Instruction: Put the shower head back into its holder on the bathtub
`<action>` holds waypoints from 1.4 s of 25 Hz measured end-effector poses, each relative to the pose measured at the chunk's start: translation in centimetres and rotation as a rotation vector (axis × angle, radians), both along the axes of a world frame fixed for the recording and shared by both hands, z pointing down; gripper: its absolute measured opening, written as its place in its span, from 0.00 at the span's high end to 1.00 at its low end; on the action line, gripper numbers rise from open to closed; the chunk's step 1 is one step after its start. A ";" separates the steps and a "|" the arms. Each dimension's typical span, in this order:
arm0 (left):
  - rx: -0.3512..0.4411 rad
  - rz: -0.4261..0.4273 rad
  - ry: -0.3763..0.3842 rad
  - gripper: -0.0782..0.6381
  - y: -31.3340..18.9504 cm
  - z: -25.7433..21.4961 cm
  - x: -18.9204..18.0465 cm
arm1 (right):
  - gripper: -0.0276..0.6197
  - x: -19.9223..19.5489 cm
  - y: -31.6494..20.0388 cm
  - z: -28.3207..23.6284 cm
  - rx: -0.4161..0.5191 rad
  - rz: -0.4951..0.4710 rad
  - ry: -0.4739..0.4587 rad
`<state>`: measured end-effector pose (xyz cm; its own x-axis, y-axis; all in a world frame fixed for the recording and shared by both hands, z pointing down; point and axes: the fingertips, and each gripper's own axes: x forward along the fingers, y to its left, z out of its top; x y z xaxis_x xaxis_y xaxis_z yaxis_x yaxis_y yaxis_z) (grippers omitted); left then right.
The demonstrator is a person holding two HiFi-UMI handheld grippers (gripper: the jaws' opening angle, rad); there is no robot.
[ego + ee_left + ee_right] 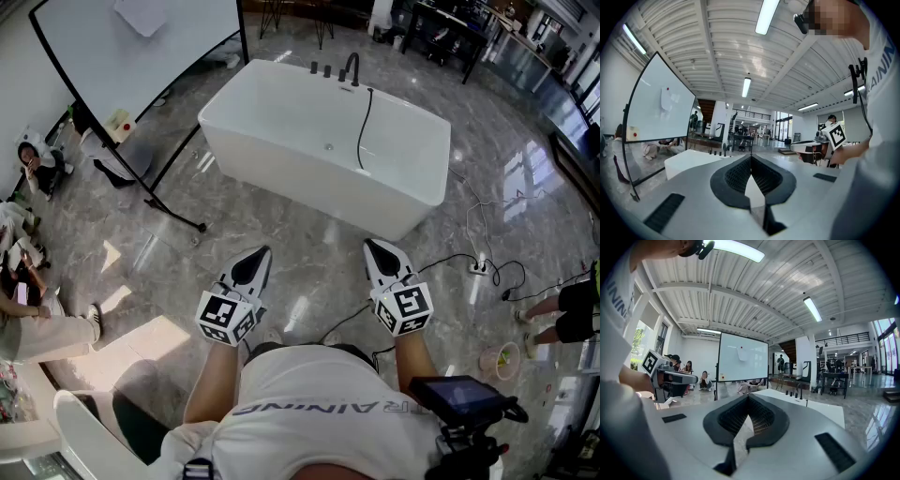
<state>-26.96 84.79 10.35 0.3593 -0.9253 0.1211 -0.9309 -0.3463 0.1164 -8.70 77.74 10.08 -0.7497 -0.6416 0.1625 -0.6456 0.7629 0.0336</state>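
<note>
A white bathtub (319,159) stands on the marble floor ahead of me. A dark faucet and knobs (349,67) sit on its far rim. From that rim a black shower hose (362,127) runs down inside the tub; its end lies low on the inner wall, and I cannot make out the head itself. My left gripper (255,255) and right gripper (373,247) are held side by side short of the tub's near wall, both shut and empty. The left gripper (751,157) view has the tub (689,161) to its left. The right gripper (748,397) view shows the tub (820,411) to its right.
A whiteboard on a black stand (141,56) is left of the tub, its foot (173,211) reaching toward the near corner. People sit on the floor at far left (37,164). Cables and a power strip (478,267) lie right of the tub, near a person's legs (562,314).
</note>
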 end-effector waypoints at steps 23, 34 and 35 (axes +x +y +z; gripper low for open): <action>-0.022 0.018 0.012 0.87 -0.5 0.9 0.5 | 0.94 0.2 -0.2 0.9 -0.024 0.003 -0.018; -0.041 0.055 -0.016 0.87 -3.6 2.4 9.9 | 0.95 10.1 -2.8 3.5 -0.070 0.038 -0.024; -0.043 0.056 -0.026 0.87 -3.8 2.7 10.9 | 0.95 10.9 -3.1 3.9 -0.076 0.037 -0.026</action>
